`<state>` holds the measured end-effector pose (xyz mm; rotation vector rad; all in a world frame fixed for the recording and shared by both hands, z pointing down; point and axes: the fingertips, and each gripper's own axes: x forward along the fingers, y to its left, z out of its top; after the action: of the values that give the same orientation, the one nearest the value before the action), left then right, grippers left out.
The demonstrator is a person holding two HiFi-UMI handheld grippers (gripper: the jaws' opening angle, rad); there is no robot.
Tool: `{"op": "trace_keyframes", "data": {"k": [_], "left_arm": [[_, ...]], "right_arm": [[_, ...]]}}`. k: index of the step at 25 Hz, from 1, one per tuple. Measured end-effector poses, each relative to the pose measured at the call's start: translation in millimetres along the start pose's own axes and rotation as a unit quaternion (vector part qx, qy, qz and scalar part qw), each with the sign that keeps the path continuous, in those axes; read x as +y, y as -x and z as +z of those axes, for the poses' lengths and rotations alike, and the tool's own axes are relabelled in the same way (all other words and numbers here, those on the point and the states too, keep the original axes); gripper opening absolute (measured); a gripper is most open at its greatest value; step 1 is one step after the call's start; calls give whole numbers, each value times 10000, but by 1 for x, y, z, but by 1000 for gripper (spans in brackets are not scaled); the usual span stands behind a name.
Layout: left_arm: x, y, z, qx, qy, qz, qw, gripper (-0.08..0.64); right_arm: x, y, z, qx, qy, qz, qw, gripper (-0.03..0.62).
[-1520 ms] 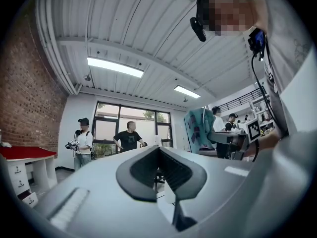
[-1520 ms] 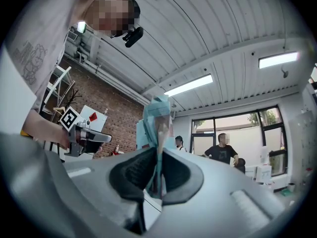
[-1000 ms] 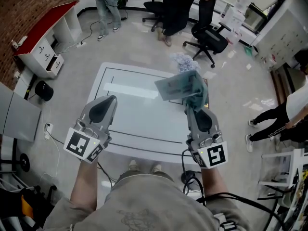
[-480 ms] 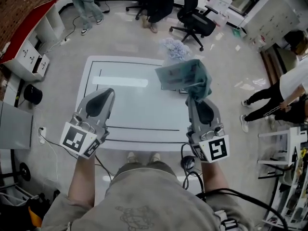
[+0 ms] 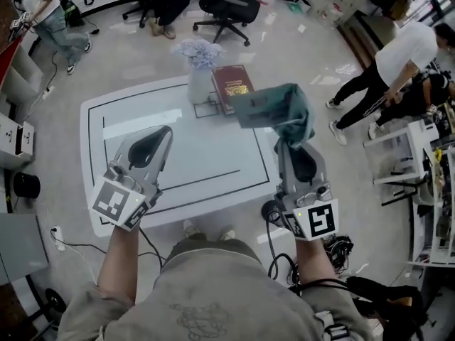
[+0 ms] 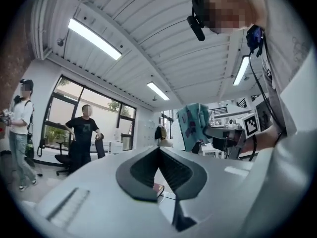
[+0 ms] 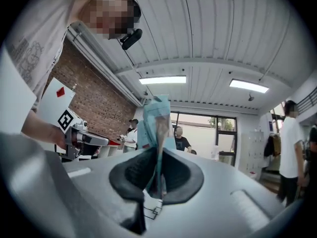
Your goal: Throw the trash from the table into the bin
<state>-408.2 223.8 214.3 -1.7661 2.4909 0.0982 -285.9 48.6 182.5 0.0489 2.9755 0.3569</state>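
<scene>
Right gripper (image 5: 290, 142): jaws clamped on teal plastic packet (image 5: 274, 109), raised at holder's 1 o'clock over right edge of white table (image 5: 206, 158); judged lifted clear for carrying. Left gripper (image 5: 161, 133): jaws together, empty, 11 o'clock. Bin not in view.

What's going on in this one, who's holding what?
A person stands at the white table with a gripper in each hand. The right tongs are shut on a crumpled teal plastic wrapper, held up near the table's right side. The left tongs are shut and empty. A dark red book and a white vase of pale flowers sit at the table's far side. No bin is in view.
</scene>
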Motion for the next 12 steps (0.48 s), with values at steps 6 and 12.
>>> {"op": "trace_keyframes", "data": {"k": [6, 12], "left_arm": [[-89, -67, 10, -75, 52, -1166, 9931, 0], [-210, -114, 11, -183, 254, -2358, 9713, 0]], "right_arm": [[-61, 86, 21, 126, 290, -1046, 9940, 28], [-105, 204, 29, 259, 427, -2096, 9765, 28]]}}
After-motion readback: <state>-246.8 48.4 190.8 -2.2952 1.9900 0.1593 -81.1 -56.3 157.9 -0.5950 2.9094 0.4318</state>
